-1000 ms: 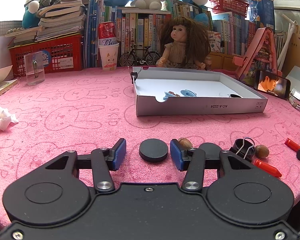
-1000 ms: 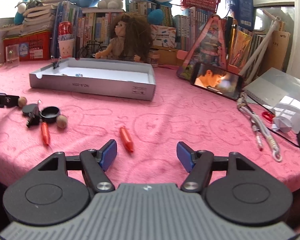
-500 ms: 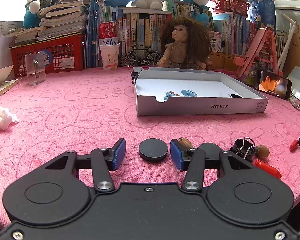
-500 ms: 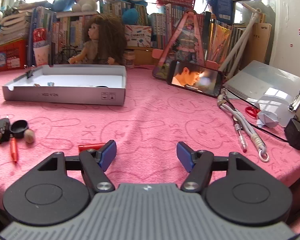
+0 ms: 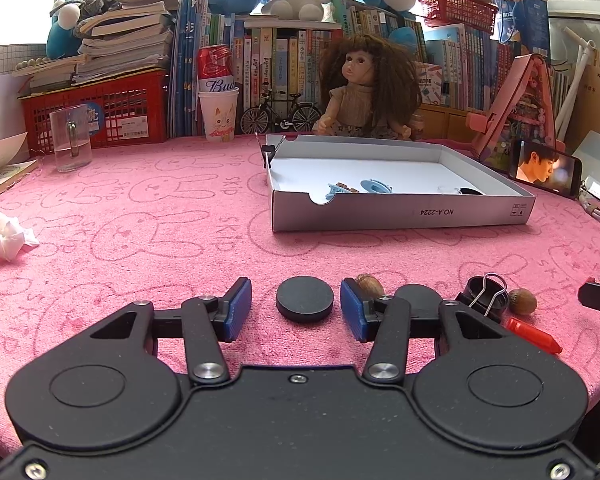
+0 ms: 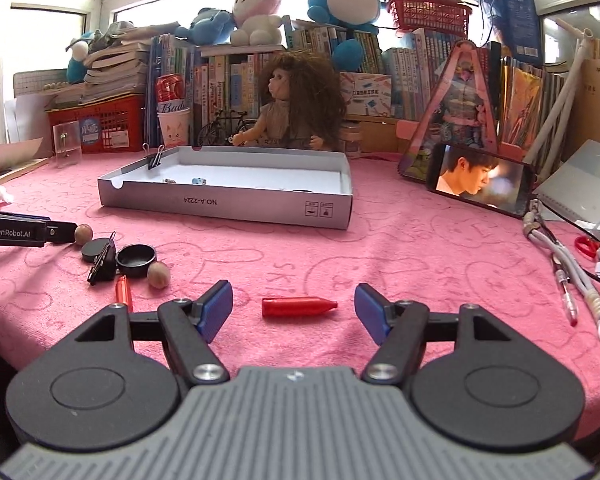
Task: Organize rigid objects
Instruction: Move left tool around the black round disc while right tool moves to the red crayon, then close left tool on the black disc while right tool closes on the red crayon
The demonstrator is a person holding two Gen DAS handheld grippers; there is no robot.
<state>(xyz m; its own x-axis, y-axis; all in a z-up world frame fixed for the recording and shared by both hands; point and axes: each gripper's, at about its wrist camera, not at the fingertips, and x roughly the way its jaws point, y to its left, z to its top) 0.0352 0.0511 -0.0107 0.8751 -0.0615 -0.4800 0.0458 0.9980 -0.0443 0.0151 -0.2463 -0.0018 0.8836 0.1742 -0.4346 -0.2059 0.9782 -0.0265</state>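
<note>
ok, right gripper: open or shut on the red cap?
Open. The right gripper has its blue pads wide apart, with the red cap lying on the pink cloth between them, untouched.

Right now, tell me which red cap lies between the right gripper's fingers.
The red cap lying sideways on the pink cloth, alone, between the open right gripper fingers. The other red cap sits left, beside the binder clip.

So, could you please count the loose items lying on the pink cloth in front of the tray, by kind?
Black round lids: 3
Nuts: 2
Red pen caps: 2
Binder clip: 1
Total: 8
</note>
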